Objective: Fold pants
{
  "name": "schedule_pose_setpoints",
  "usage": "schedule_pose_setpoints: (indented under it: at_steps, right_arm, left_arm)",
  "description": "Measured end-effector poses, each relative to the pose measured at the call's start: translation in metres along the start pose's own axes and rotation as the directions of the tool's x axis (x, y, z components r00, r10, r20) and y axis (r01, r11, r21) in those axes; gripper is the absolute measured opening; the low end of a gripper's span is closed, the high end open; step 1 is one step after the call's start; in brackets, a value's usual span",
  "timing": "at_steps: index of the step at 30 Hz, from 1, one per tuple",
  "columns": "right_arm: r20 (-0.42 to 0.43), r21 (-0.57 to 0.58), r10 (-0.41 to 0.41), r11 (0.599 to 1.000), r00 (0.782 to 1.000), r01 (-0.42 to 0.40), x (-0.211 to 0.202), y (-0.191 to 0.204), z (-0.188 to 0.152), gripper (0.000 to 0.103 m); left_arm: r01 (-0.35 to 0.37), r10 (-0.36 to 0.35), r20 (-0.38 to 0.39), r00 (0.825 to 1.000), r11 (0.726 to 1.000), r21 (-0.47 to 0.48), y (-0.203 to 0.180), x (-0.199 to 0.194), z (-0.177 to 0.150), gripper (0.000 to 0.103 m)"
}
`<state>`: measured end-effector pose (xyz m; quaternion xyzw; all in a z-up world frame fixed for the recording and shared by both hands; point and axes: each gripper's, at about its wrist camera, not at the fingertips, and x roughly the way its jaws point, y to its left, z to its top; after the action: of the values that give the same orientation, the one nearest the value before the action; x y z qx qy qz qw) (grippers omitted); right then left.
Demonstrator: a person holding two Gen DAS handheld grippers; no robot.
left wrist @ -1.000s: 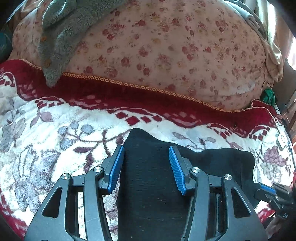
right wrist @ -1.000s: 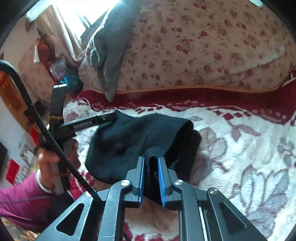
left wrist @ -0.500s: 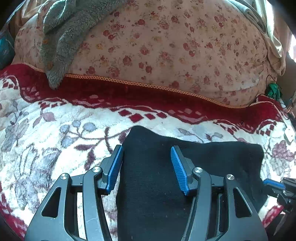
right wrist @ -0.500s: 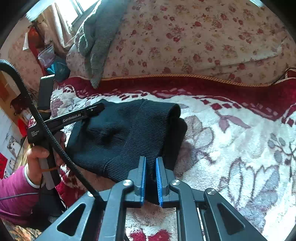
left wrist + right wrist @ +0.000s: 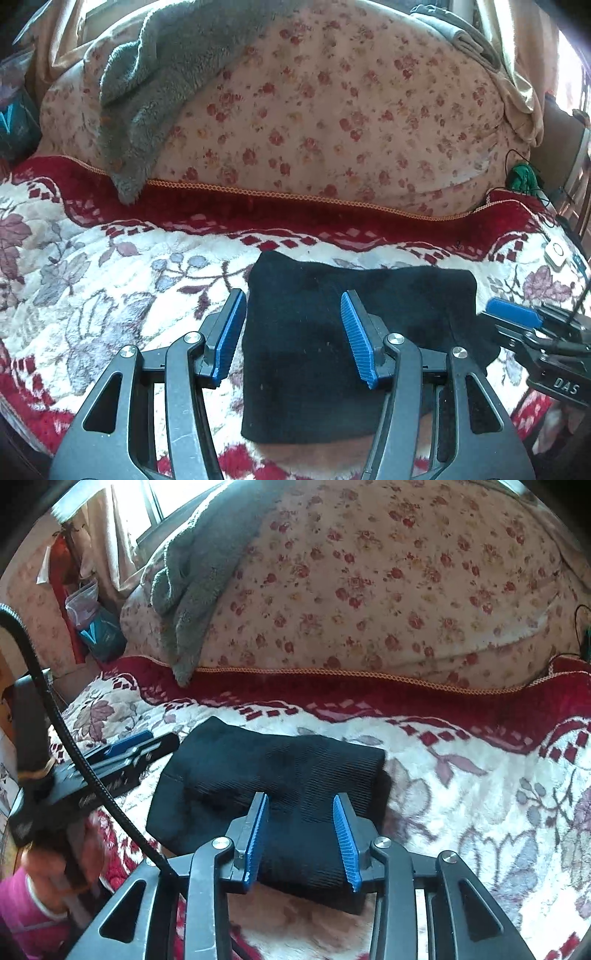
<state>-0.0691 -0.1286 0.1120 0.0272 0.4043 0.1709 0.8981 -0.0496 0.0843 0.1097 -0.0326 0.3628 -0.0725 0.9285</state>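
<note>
The black pants (image 5: 332,332) lie folded into a compact rectangle on the floral blanket (image 5: 110,295). My left gripper (image 5: 291,332) is open above the fold's left part, touching nothing I can see. My right gripper (image 5: 301,834) is open and holds nothing, its blue pads either side of the ribbed fold (image 5: 280,775). The right gripper also shows in the left wrist view (image 5: 517,317) at the fold's right edge. The left gripper shows in the right wrist view (image 5: 125,746) at the fold's left side.
A large flowered duvet (image 5: 332,110) is piled behind, with a grey fleece (image 5: 155,92) draped over it. A red border strip (image 5: 295,214) runs between them. A green cable bundle (image 5: 521,177) and a white device (image 5: 556,254) sit at the right.
My right gripper was shut on the ribbed fold; it has opened and let it go. The pants have settled flat. My left gripper stayed open and drew back slightly.
</note>
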Motion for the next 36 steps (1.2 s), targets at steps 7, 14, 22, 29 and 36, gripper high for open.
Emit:
schedule_pose_setpoints:
  at_steps: [7,14,22,29,36]
  right_arm:
    - [-0.028,-0.086,-0.101,0.991,0.994,0.099,0.013,0.018,-0.005,0.052]
    - [-0.012,-0.082,-0.143,0.987,0.990,0.141,0.011,0.012,-0.008,0.052]
    - [-0.008,-0.059,-0.178,0.982,0.984,0.177,0.006,0.000,-0.005,0.052]
    - [-0.018,-0.054,-0.191,0.980,0.981,0.190,0.007,-0.005,-0.006,0.052]
    - [-0.018,-0.063,-0.200,0.978,0.980,0.199,0.008,-0.005,-0.006,0.053]
  left_arm:
    - [0.017,-0.017,-0.024,1.000,1.000,0.004,0.004,0.000,-0.015,0.053]
    - [0.008,-0.009,-0.060,0.998,1.000,-0.028,0.012,0.006,-0.017,0.053]
    - [0.009,-0.010,-0.058,0.998,1.000,-0.026,0.010,0.009,-0.014,0.053]
    - [0.019,-0.021,-0.076,0.997,0.999,-0.033,0.010,0.014,-0.014,0.053]
    - [0.009,-0.012,-0.074,0.997,0.999,-0.044,0.016,0.015,-0.011,0.053]
